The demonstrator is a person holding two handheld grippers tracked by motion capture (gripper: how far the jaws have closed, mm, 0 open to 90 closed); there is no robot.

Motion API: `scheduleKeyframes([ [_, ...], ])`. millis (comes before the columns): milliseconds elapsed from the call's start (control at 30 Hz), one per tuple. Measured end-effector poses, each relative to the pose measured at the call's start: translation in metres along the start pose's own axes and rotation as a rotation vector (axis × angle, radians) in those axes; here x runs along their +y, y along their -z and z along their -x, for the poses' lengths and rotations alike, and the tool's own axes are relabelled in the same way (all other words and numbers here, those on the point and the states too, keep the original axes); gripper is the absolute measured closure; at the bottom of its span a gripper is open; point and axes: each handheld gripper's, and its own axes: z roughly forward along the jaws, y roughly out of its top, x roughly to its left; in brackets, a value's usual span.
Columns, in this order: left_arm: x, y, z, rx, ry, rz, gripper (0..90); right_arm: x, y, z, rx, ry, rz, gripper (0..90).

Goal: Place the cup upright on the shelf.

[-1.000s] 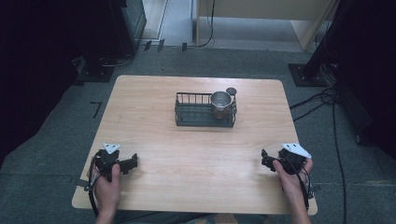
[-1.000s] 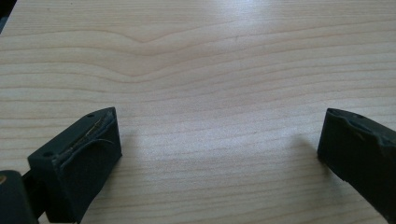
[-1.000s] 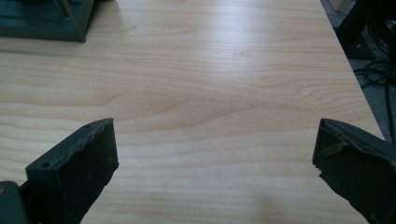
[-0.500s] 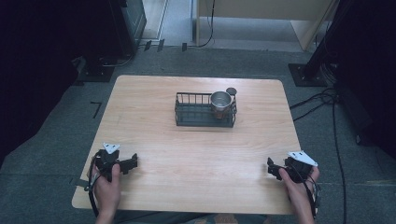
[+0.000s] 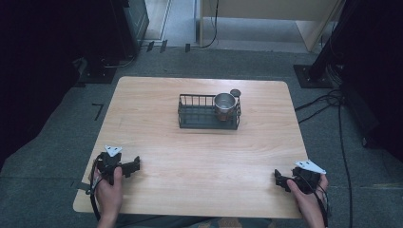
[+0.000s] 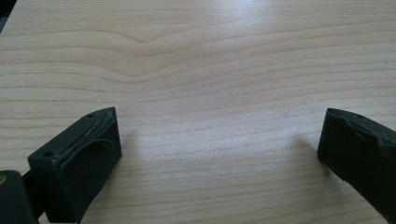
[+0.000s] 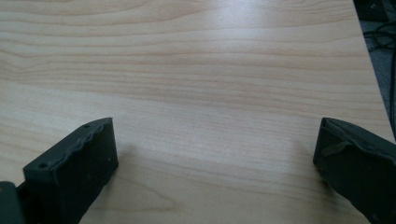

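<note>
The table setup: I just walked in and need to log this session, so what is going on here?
A person sits at a wooden table, holding the left gripper and the right gripper low over its near edge. Both have their jaws spread wide with bare wood between them, holding nothing. Farther back, a black wire basket holds a metal cup at its right end, and a small round dark object sits just behind the basket. Nothing is being handled yet.
</note>
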Motion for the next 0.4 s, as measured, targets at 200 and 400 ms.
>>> scheduleKeyframes([
  [200, 0.0, 0.0, 0.0, 0.0, 0.0, 0.0, 0.0, -0.0013, 0.0012, 0.0002, 0.018, 0.012, 0.0, 0.0],
  [400, 0.0, 0.0, 0.0, 0.0, 0.0, 0.0, 0.0, -0.0012, 0.0012, 0.0001, 0.018, 0.012, 0.0, 0.0],
])
